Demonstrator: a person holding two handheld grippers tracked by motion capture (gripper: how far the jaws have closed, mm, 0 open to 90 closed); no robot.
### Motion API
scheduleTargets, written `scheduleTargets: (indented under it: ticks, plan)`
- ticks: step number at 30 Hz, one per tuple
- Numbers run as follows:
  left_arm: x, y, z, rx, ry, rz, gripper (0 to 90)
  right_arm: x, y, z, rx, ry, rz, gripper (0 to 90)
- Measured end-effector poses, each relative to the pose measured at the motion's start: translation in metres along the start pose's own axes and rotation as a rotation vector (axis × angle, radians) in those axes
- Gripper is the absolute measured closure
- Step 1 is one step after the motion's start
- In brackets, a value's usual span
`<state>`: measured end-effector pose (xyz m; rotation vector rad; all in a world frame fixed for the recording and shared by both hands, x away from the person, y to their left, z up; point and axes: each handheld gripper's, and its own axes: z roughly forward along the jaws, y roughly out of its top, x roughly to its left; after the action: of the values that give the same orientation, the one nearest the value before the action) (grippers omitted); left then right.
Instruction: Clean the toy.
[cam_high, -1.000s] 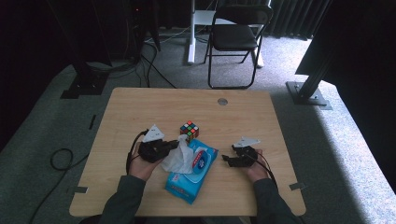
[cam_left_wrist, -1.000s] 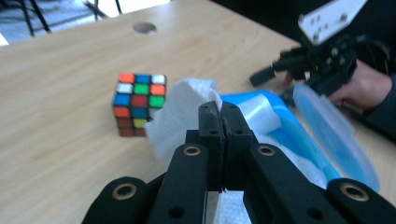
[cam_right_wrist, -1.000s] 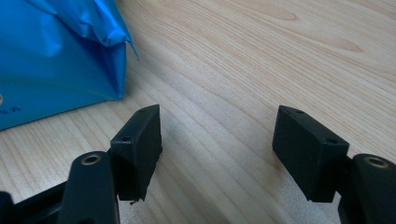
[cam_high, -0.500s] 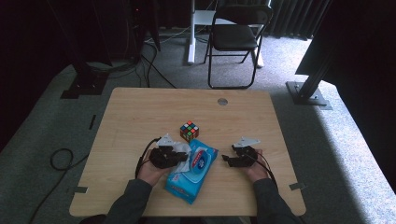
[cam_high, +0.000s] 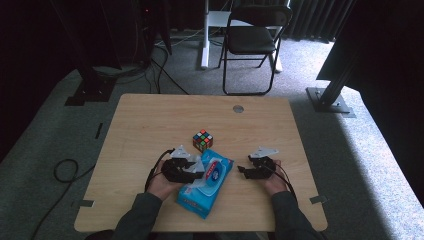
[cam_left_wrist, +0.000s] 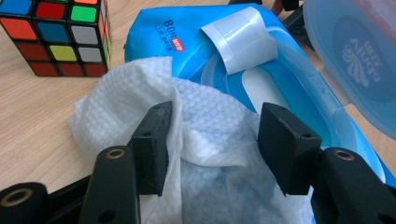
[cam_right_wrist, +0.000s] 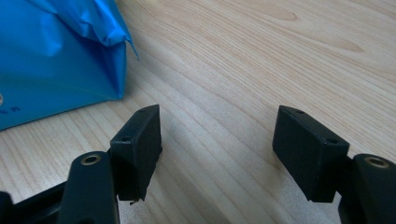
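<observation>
A blue wet-wipe pack (cam_high: 207, 187) (cam_left_wrist: 159, 28) lies near the table's front edge, its lid (cam_left_wrist: 355, 51) flipped open. A white wipe (cam_left_wrist: 126, 93) (cam_high: 198, 163) is heaped on the pack's left end. My left gripper (cam_left_wrist: 215, 135) (cam_high: 196, 170) stands open around it. Its jaws have just been opening; the wipe lies loose between them, brushing one pad. My right gripper (cam_right_wrist: 217, 140) (cam_high: 243, 172) rests open on bare wood right of the pack (cam_right_wrist: 56, 60), with nothing between its fingers.
A colourful puzzle cube (cam_high: 202, 140) (cam_left_wrist: 56, 37) sits just behind the pack. The wooden table (cam_high: 150, 125) has a round cable hole (cam_high: 238, 108) at the back. A chair (cam_high: 252, 40) stands on the floor beyond it.
My left gripper has sunk and shifted right to the pack with the wipe, and its jaws have opened off the wipe. The right gripper has stayed put.
</observation>
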<state>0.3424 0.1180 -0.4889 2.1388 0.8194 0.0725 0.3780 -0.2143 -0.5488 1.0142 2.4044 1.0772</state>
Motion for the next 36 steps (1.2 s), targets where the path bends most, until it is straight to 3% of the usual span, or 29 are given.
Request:
scheduleTargets:
  ticks: [27, 36]
  plan:
    - [0.0051, 0.0003, -0.0030, 0.010, -0.050, -0.016, 51.7, 0.0000, 0.0000, 0.0000, 0.000, 0.000, 0.000, 32.3]
    - [0.0064, 0.0009, -0.0039, -0.015, -0.051, -0.024, 51.2, 0.0000, 0.0000, 0.0000, 0.000, 0.000, 0.000, 32.3]
